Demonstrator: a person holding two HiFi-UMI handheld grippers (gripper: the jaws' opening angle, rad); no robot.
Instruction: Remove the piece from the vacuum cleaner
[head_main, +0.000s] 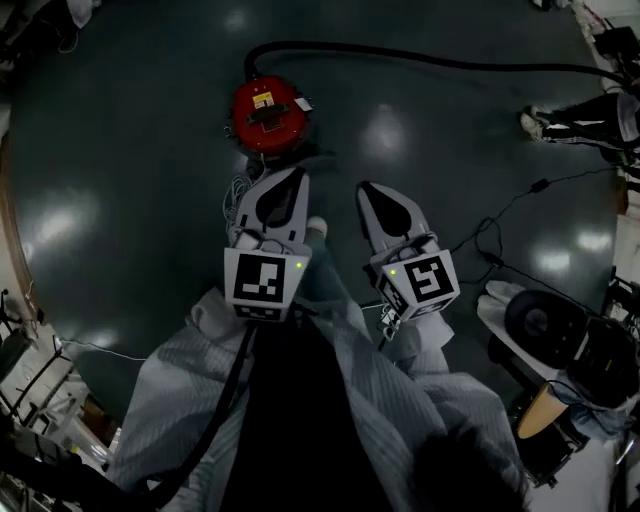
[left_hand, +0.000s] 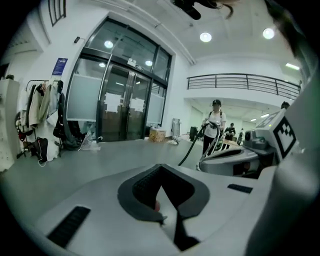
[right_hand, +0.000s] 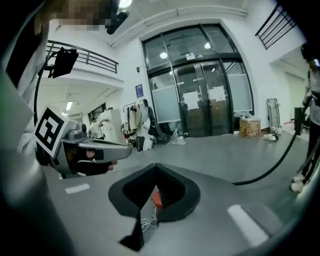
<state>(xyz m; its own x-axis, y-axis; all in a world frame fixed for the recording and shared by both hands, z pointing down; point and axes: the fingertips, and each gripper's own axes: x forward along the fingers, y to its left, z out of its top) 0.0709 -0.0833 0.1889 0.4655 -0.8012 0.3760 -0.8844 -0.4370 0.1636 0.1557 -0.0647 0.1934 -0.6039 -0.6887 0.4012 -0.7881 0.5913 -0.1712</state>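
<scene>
Dark floor (head_main: 130, 150), one red vacuum cleaner (head_main: 268, 115), two grippers (head_main: 290, 180) (head_main: 368, 192)

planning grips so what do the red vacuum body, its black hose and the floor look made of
Vacuum body: red, probably moulded plastic or painted metal, smooth with a faint sheen.
Hose: black, seemingly flexible plastic or rubber, since it lies in a long curve.
Floor: dark, hard, glossy coating that mirrors the ceiling lights.
</scene>
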